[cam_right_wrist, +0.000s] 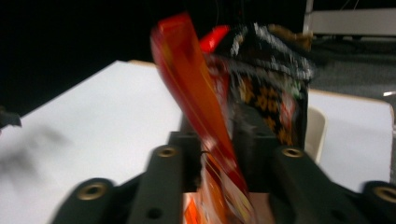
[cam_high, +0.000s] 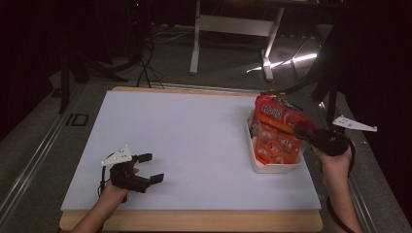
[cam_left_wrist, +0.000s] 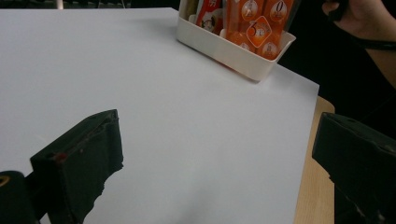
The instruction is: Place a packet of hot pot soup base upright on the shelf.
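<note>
Orange snack bag (cam_high: 278, 133) already stands in the white bin (cam_high: 272, 167); right tongs (cam_high: 302, 132) look loosened around its edge, blurry though; left tongs (cam_high: 148, 168) wide open, empty; only withdrawing left.

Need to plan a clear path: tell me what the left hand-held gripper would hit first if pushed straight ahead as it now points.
Probably the white plastic tray holding orange snack packets; before it lies bare white tabletop, though depth is uncertain.

The orange snack pack (cam_left_wrist: 256, 28) bears the digits "3" and "0".
</note>
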Tool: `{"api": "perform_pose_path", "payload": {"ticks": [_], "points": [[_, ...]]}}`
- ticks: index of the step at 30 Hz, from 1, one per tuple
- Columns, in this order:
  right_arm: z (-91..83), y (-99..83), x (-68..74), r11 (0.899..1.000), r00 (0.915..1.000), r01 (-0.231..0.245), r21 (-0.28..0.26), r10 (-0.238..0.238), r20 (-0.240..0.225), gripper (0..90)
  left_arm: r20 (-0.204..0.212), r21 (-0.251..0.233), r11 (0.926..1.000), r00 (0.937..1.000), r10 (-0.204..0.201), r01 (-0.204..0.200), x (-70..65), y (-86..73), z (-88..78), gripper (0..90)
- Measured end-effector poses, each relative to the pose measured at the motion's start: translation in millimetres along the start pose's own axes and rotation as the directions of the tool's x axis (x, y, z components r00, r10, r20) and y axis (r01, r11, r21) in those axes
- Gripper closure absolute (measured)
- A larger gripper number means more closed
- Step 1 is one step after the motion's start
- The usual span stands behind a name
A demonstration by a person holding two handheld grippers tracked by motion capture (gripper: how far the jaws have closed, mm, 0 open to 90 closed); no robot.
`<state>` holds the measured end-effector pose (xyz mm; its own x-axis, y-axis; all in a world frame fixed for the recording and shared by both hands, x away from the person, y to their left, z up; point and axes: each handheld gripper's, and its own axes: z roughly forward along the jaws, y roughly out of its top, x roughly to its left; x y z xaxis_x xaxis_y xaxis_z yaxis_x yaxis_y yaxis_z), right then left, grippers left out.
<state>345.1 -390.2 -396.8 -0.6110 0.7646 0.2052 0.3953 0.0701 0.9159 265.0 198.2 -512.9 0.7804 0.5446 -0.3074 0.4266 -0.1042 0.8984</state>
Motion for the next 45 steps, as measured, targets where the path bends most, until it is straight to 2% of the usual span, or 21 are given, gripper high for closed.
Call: {"api": "perform_pose_path", "payload": {"ticks": [1,2,5,6,10,11,16,20,23,28,29,37,45], "points": [[-3.0,7.5,4.7,1.0,0.9999,0.01,-0.02,-0.01,0.0,57.7,0.0,-0.002,1.0,1.0,-0.002,0.002,0.1,0.0,-0.4,2.1],[-3.0,7.5,4.7,1.0,0.9999,0.01,-0.02,-0.01,0.0,57.7,0.0,-0.002,1.0,1.0,-0.002,0.002,0.1,0.0,-0.4,2.1],[-7.9,21.1,14.3,0.999,0.9996,0.027,-0.04,-0.027,0.005,47.6,-0.001,-0.008,1.0,1.0,-0.003,0.003,0.4,0.4,-1.3,2.1],[-10.2,29.8,21.0,0.998,0.9991,0.042,-0.047,-0.042,-0.001,41.3,-0.001,-0.009,0.9999,1.0,-0.004,0.004,0.7,0.3,-1.6,2.1],[-11.7,36.5,28.1,0.997,0.9982,0.06,-0.053,-0.06,0.009,38.2,-0.001,-0.008,1.0,1.0,-0.003,0.003,0.6,0.2,-1.3,2.1],[-12.4,46.6,40.3,0.994,0.9965,0.084,-0.071,-0.083,0.011,29.4,0.002,-0.005,1.0,1.0,-0.001,0.001,0.1,0.4,-1.1,2.1],[-9.1,54.8,54.4,0.991,0.9936,0.099,-0.09,-0.103,-0.047,18.2,0.003,-0.008,1.0,1.0,-0.001,0.001,0.0,0.4,-1.6,2.1],[-4.5,54.8,66.0,0.988,0.9871,0.121,-0.096,-0.13,-0.094,14.4,0.004,-0.008,1.0,1.0,-0.003,0.003,0.1,0.3,-1.7,2.1],[0.5,52.4,76.3,0.985,0.9784,0.146,-0.097,-0.158,-0.133,13.9,0.004,-0.008,1.0,1.0,-0.002,0.002,0.0,0.4,-1.7,2.1],[11.1,46.8,89.3,0.984,0.9739,0.161,-0.074,-0.17,-0.15,13.7,0.005,-0.009,1.0,1.0,-0.004,0.004,0.1,0.4,-1.8,2.1],[13.4,45.5,91.2,0.985,0.9717,0.157,-0.068,-0.167,-0.168,13.8,0.005,-0.009,1.0,1.0,-0.003,0.004,0.0,0.4,-1.8,2.1],[34.7,28.5,101.6,0.989,0.9666,0.145,-0.014,-0.144,-0.212,14.0,0.007,-0.005,1.0,1.0,0.002,-0.002,-1.1,0.2,-1.3,2.1],[47.4,8.2,113.0,0.986,0.9562,0.164,0.026,-0.152,-0.25,13.9,0.007,-0.006,0.9999,0.9999,0.01,-0.01,-1.8,0.4,-1.4,2.1]]}}
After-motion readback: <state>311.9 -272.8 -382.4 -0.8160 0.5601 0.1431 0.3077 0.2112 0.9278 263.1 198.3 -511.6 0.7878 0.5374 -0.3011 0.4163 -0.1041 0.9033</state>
